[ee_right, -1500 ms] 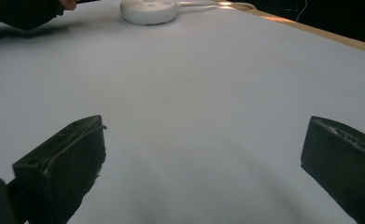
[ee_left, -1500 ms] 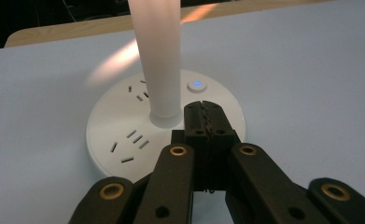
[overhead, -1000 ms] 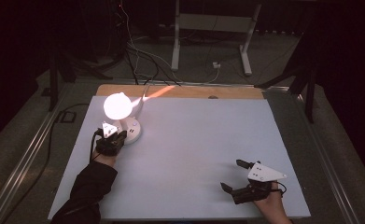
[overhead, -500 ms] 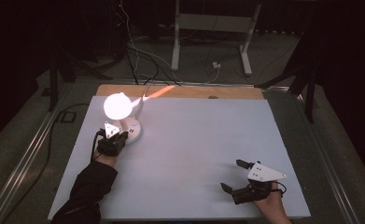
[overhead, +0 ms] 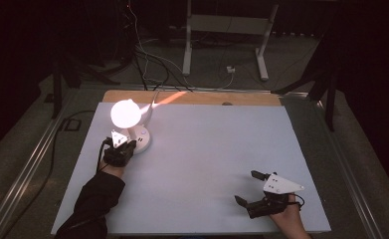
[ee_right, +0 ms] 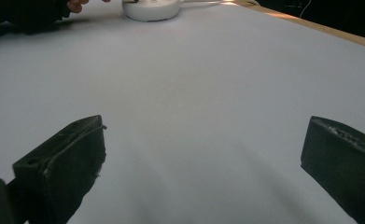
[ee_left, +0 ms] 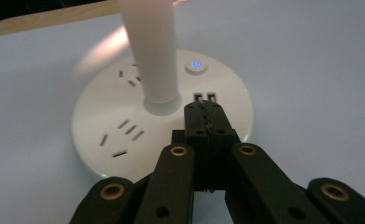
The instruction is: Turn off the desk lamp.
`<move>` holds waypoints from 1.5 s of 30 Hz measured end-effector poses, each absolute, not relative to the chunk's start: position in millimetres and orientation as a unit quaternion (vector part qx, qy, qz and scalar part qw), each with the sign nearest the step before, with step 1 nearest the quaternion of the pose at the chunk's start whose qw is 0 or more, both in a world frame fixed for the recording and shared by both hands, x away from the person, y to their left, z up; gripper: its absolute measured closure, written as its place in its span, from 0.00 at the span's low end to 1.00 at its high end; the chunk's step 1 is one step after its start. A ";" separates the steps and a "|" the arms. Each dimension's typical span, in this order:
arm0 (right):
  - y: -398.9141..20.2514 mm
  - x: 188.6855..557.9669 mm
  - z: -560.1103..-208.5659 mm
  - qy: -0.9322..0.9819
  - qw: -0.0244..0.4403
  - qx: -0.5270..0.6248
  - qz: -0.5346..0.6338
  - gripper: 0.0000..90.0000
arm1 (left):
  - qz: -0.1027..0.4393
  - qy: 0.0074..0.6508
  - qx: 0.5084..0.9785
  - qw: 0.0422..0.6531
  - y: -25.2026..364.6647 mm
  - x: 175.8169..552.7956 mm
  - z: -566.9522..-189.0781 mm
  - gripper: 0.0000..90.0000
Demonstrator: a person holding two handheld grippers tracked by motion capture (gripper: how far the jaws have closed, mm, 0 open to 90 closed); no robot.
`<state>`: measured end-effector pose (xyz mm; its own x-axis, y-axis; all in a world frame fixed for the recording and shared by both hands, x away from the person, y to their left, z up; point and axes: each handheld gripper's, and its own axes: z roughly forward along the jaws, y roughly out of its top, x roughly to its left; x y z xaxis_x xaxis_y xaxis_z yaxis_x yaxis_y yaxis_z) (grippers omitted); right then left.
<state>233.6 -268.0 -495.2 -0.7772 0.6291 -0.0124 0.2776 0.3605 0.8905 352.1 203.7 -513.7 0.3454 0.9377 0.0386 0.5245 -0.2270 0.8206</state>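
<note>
A white desk lamp stands at the table's far left, its round head (overhead: 125,113) lit and glowing. Its round white base (ee_left: 138,112) carries socket slots, two USB ports and a button (ee_left: 196,66) lit blue, and the stem (ee_left: 150,51) rises from the middle. My left gripper (ee_left: 203,108) is shut with nothing between its jaws, its tips resting over the base beside the stem. In the high view that left gripper (overhead: 123,146) sits at the base's near edge. My right gripper (overhead: 247,187) rests open on the table at the near right, nothing between its jaws.
The white tabletop (overhead: 217,149) stretches between both hands; a wooden strip (overhead: 202,98) runs along its far edge. Cables (overhead: 147,55) and a white stand (overhead: 227,25) lie on the dark floor beyond. The lamp base (ee_right: 152,9) appears far off in the right gripper view.
</note>
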 end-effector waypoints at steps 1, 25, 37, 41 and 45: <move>-268.0 233.5 -495.1 0.805 0.179 0.281 0.491 0.00 | 0.272 0.500 0.726 0.386 206.6 351.1 -513.5 1.00; -268.9 234.3 -495.2 0.803 0.180 0.282 0.492 0.00 | 0.281 0.496 0.720 0.395 205.8 349.6 -499.0 1.00; -268.5 234.5 -495.6 0.804 0.179 0.283 0.492 0.00 | 0.273 0.495 0.731 0.382 204.8 352.6 -507.3 1.00; -268.5 234.6 -495.6 0.804 0.178 0.283 0.492 0.00 | 0.271 0.494 0.732 0.382 204.5 352.7 -508.6 1.00; -268.7 234.4 -495.5 0.804 0.178 0.283 0.492 0.00 | 0.272 0.493 0.735 0.377 203.4 353.5 -511.1 1.00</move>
<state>234.4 -268.7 -495.5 -0.7756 0.6311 -0.0079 0.2802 0.3554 0.8917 353.5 203.4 -511.1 0.3652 0.9305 0.0284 0.5209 -0.2295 0.8222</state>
